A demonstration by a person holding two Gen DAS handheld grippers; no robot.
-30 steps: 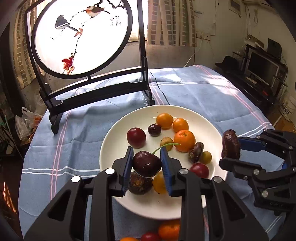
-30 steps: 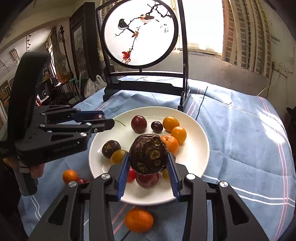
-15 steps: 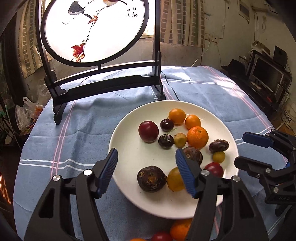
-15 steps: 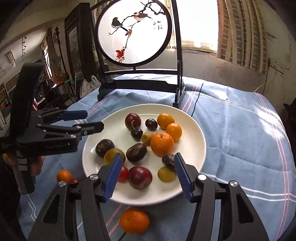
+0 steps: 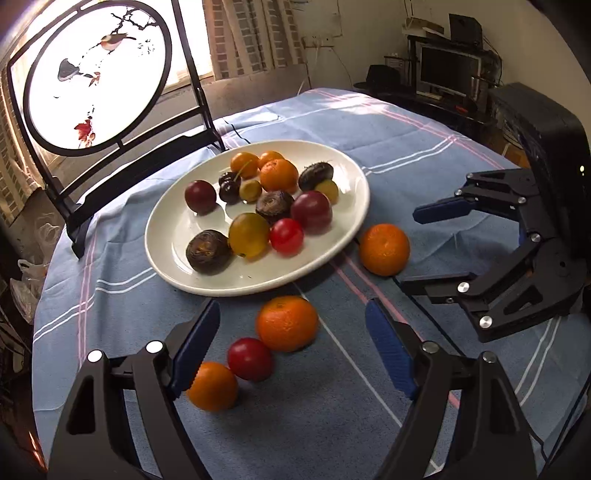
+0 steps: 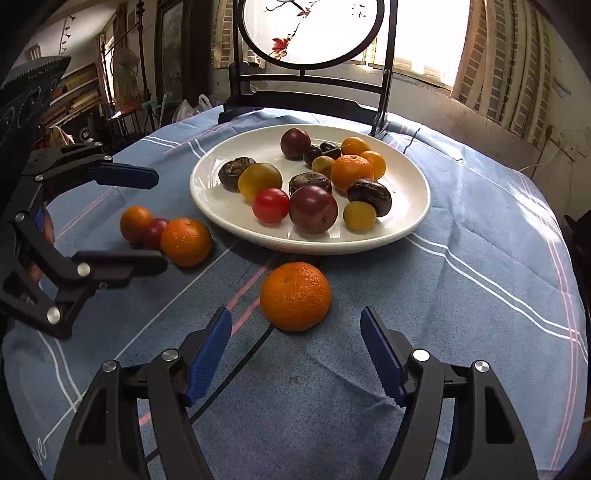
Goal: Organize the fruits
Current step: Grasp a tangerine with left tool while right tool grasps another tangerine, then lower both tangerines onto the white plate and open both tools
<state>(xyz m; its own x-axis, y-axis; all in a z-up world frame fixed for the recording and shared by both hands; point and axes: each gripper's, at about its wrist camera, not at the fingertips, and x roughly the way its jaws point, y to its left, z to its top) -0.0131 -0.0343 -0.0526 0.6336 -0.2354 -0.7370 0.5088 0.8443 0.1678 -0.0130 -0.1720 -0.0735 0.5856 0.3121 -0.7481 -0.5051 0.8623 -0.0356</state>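
Observation:
A white plate point(image 5: 343, 236) point(image 6: 413, 221) on the blue cloth holds several fruits: oranges, plums, cherries, water chestnuts, a red tomato. On the cloth in front of it lie loose fruits. My left gripper point(image 5: 291, 350) hangs over an orange point(image 5: 287, 323), a red tomato point(image 5: 250, 359) and a small orange point(image 5: 212, 386); its jaws are opening and touch nothing. My right gripper point(image 6: 295, 350) hangs just short of another orange point(image 6: 295, 295), jaws opening, empty. Each gripper shows in the other's view: the right gripper point(image 5: 436, 251), the left gripper point(image 6: 147, 221).
A round painted screen on a black stand point(image 5: 92, 74) point(image 6: 314, 33) rises behind the plate. The blue striped tablecloth point(image 5: 406, 147) covers a round table whose edge falls away at left and right. A monitor and shelves point(image 5: 443, 74) stand beyond.
Both grippers let go of their fruit over the plate, a cherry from the left and a water chestnut from the right. Both then drew back and down to the loose fruits, jaws wider.

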